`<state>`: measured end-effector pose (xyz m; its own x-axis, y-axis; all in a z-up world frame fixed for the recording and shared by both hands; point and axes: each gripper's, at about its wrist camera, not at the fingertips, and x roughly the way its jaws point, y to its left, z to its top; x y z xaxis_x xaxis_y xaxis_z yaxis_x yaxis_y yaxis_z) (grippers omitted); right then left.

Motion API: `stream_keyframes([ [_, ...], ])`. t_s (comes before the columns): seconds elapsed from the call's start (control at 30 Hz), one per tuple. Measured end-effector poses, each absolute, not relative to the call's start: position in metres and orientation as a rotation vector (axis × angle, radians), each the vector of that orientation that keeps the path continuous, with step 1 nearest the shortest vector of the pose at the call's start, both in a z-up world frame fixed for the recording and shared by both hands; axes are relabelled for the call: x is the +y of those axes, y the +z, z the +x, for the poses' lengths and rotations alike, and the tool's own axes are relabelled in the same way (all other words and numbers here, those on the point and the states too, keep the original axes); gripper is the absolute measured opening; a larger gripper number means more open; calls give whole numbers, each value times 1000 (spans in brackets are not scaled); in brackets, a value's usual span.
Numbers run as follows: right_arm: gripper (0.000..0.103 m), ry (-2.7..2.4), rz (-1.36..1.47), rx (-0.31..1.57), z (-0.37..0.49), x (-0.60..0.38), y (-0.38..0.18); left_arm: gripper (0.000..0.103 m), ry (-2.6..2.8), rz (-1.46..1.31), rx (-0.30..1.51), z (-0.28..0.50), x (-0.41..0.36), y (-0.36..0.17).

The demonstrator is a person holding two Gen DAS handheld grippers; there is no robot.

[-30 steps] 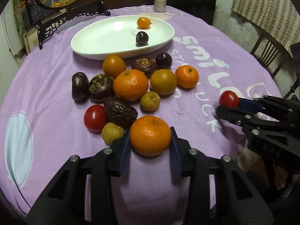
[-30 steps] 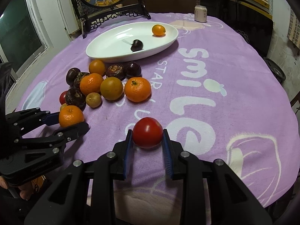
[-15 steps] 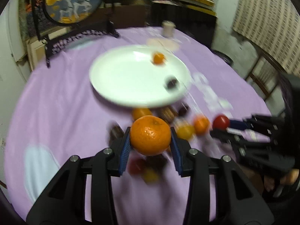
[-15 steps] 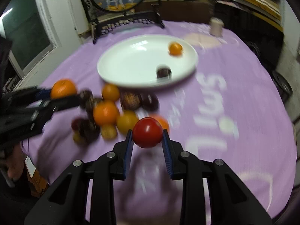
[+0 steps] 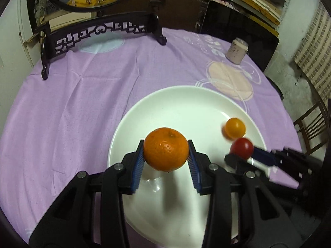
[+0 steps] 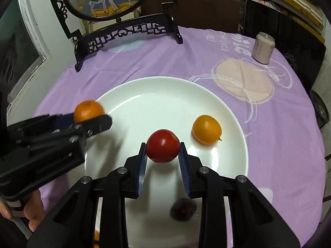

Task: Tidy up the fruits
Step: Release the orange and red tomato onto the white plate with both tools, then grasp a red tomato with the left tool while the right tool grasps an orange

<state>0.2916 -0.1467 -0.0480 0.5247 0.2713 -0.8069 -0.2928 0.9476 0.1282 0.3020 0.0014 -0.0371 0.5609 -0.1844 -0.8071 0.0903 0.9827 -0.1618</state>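
Fruit: I count four pieces. My left gripper [image 5: 166, 155] pinches one mandarin [image 5: 166, 148] above the white plate [image 5: 165, 103]; my right gripper [image 6: 162, 152] pinches one red tomato [image 6: 162, 145] over the same plate. One small orange fruit [image 6: 206, 129] lies on the plate, and one dark, blurred fruit [image 6: 183, 208], possibly a plum, lies below the tomato. The purple tablecloth [image 6: 269, 134] reads "LUCK"; one can [image 6: 262, 47] has unreadable print.

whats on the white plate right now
Resting on the white oval plate: a small yellow-orange fruit and a dark purple fruit, blurred. The right gripper's fingers cover the plate's near part.
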Motion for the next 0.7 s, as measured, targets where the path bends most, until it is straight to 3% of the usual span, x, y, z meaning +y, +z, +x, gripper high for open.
stream_keyframes([
  [0.2,32,336,-41,972,297,-141,-61,41,-190,-105,957,301,-1,-37],
  [0.23,39,332,-44,966,297,-140,-61,42,-189,-103,957,302,-2,-37],
  [0.27,47,323,-52,953,296,-139,-61,51,-187,-102,951,301,-2,-37],
  [0.3,47,307,-64,935,293,-139,-60,55,-180,-103,941,299,-1,-35],
  [0.47,48,237,-45,858,251,-158,-35,55,-176,-99,877,271,11,-23],
  [0.6,55,252,1,811,181,-182,-23,57,-120,-104,807,227,27,-6],
  [0.63,55,256,2,809,164,-187,-24,58,-97,-95,790,211,31,-3],
  [0.7,55,245,2,824,127,-201,-32,72,-87,-109,757,175,42,-4],
])
